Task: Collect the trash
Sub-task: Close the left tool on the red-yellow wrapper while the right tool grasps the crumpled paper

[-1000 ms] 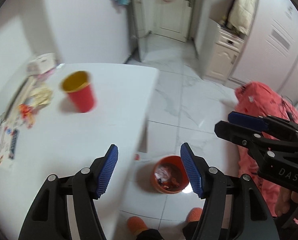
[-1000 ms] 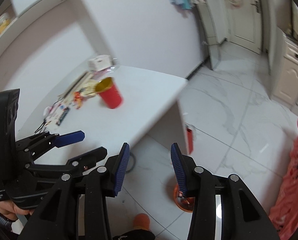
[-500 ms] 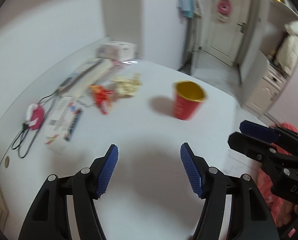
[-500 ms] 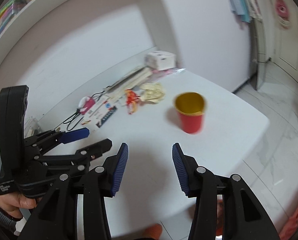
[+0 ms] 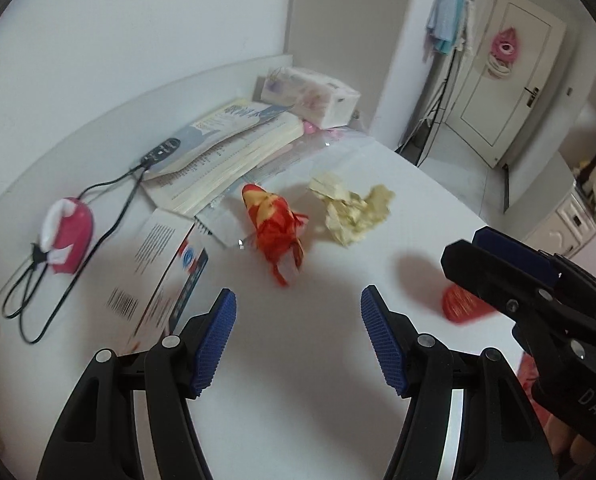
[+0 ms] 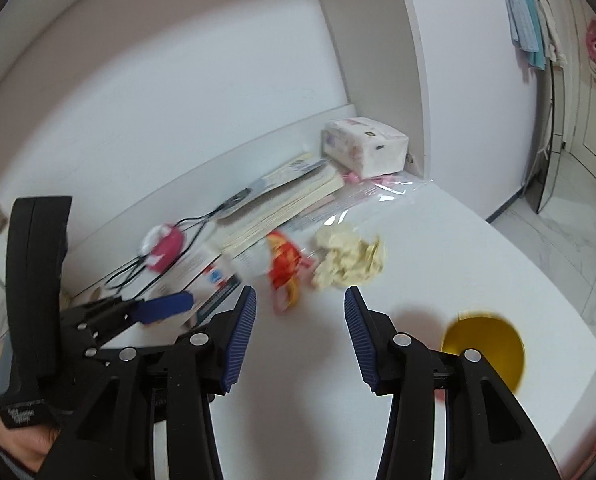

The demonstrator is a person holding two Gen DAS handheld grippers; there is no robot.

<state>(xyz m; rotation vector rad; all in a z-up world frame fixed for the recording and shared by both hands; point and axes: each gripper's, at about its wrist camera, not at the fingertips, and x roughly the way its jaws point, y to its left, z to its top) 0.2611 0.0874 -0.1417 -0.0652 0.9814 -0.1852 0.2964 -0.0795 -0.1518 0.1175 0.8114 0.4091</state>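
Note:
A crumpled red and orange wrapper lies on the white table, with a crumpled yellowish paper wad just to its right. A red cup with a yellow inside stands near the table's right edge, partly hidden by gripper parts. My left gripper hovers open and empty just short of the wrapper. My right gripper is open and empty too, facing the wrapper and the wad. Each gripper shows at the side of the other's view.
At the back of the table lie a thick open book, a tissue pack, a clear plastic bag, a printed box and a pink device with a black cable. A door and tiled floor lie to the right.
Both views swung from the floor and the orange bin onto the tabletop. The wrapper and paper wad now lie straight ahead and closer. The cup slid to the right side.

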